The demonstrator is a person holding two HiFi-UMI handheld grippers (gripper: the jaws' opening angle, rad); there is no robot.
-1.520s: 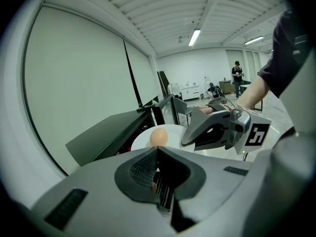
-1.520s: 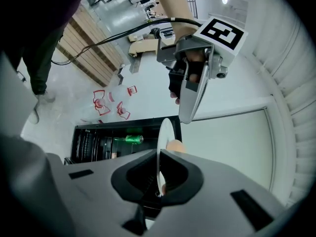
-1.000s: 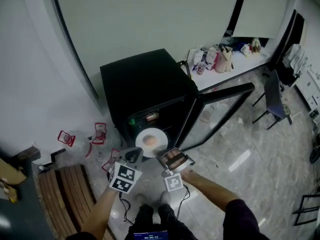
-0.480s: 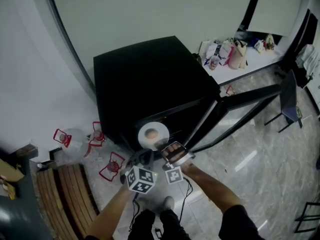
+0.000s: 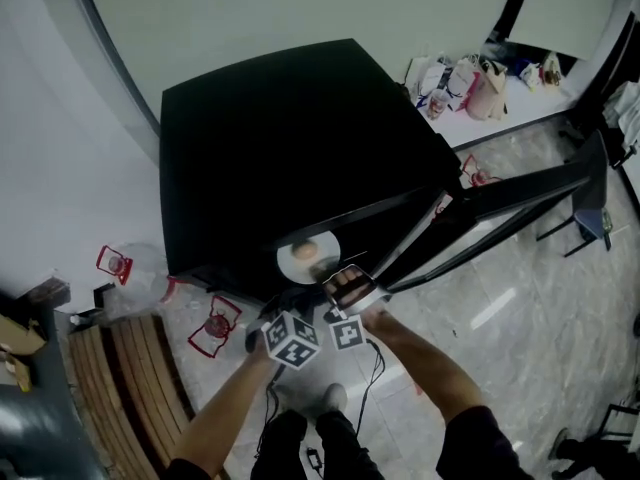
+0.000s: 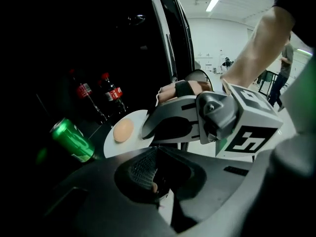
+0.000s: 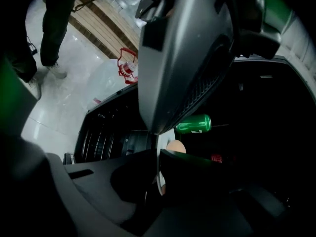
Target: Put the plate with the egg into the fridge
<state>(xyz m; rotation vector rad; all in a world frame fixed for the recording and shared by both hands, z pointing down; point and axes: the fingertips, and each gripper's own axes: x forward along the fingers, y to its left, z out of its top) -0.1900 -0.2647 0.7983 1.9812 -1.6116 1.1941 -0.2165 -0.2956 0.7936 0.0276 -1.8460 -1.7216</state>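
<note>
We see the white round plate at the mouth of the open black fridge, its far edge just under the front lip of the fridge top in the head view. The pale brown egg lies on it, near the middle. Our left hand-held gripper has its jaws pressed together on the near rim of the plate; in the left gripper view a white sliver of rim shows between them. Our right hand-held gripper is clamped on the rim just beside it, to the right, and its own view shows the plate edge-on between the jaws with the egg just beyond. The glass fridge door stands swung out to the right over the grey marble floor. Inside the dark fridge a green drink can lies on its side to the left of the plate, and two red-labelled cola bottles stand further back.
</note>
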